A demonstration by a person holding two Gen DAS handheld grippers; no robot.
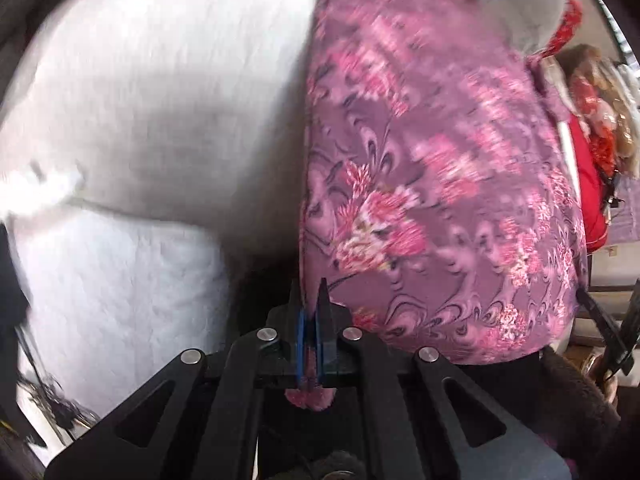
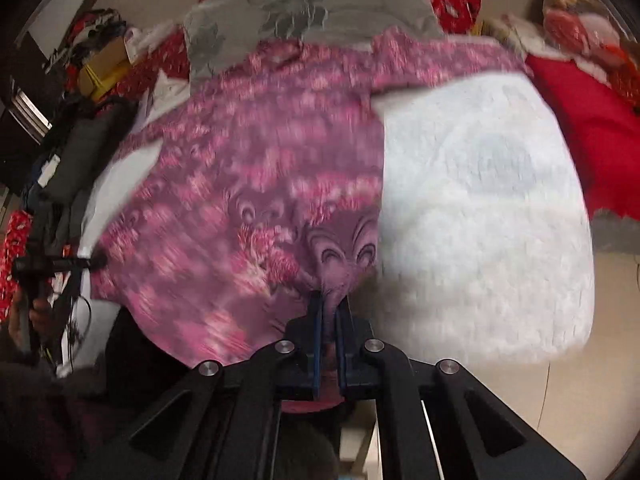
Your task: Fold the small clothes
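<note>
- Purple flowered cloth sits pinched in both your tongs: the left gripper [image 1: 310,300] is pressed together on one edge of the garment [image 1: 432,168], and the right gripper [image 2: 329,304] is clamped on another edge, with fabric bunched between its blue pads [image 2: 316,332].
- Your garment stretches away from both grips and drapes over a white fluffy blanket [image 2: 480,208], spread loosely, with no clean crease visible.
- By my reading you are at the start of a fold: both edges are gripped, but the carry-over, the laying flat and any further folds are left to do.
- Beyond the blanket lie a grey flowered cloth [image 2: 304,12] and red fabric [image 2: 592,128].
- Clutter fills the room around you, with boxes and bags [image 2: 100,60] to one side; heavy blur hides finer detail.
</note>
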